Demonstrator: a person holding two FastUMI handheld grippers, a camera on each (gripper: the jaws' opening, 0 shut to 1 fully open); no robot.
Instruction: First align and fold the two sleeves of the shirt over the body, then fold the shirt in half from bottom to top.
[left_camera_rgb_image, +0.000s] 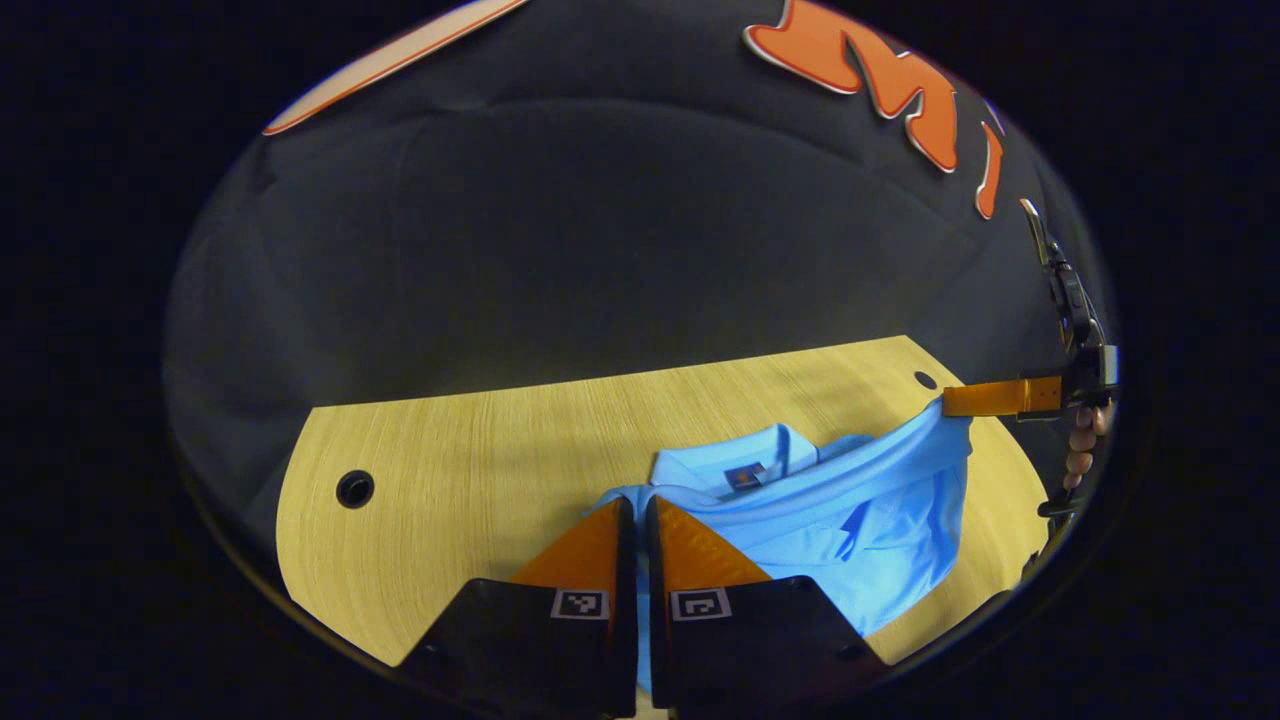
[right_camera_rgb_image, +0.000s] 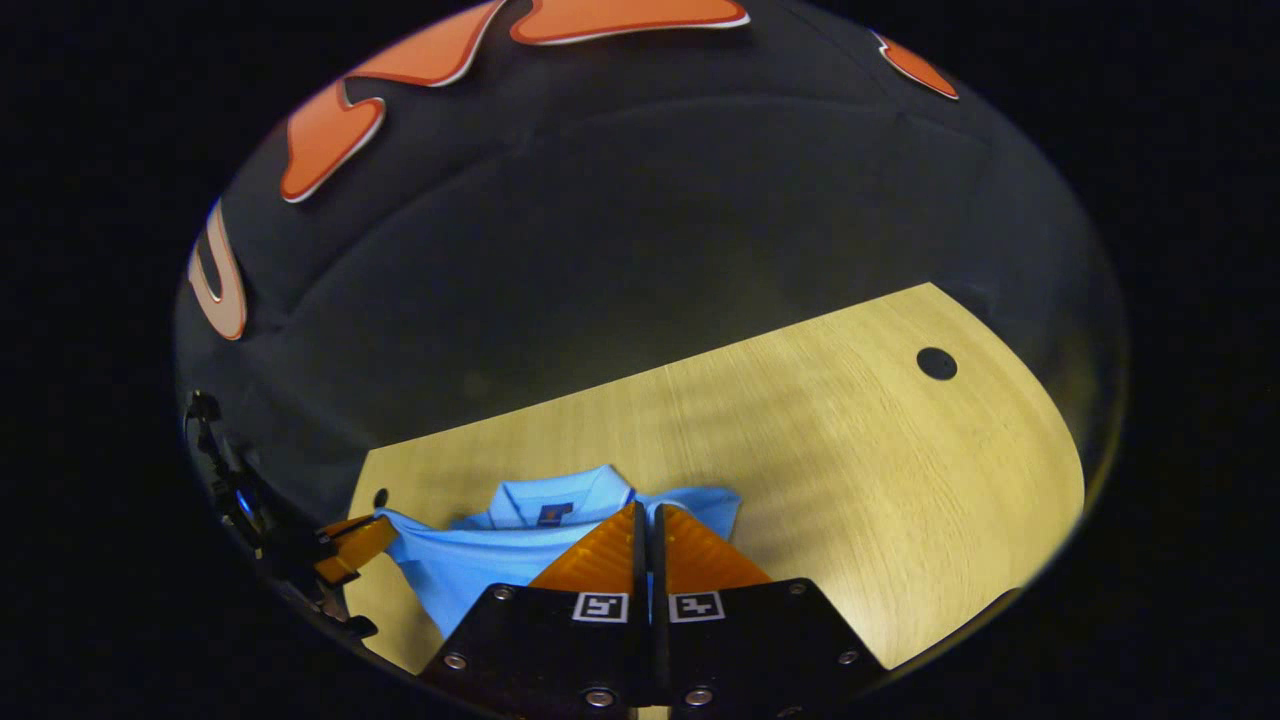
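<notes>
A pale wooden table (left_camera_rgb_image: 480, 450) carries the light blue polo shirt (left_camera_rgb_image: 880, 520), its hem lifted toward the collar. Left gripper (left_camera_rgb_image: 633, 510) and right gripper (right_camera_rgb_image: 648, 515) each pinch a hem corner. They should travel level and land corners squarely on the shoulders.

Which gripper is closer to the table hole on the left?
Left. In the right gripper view the left gripper pinches the shirt right beside that hole; the right gripper holds the shirt's other side, farther away.
</notes>
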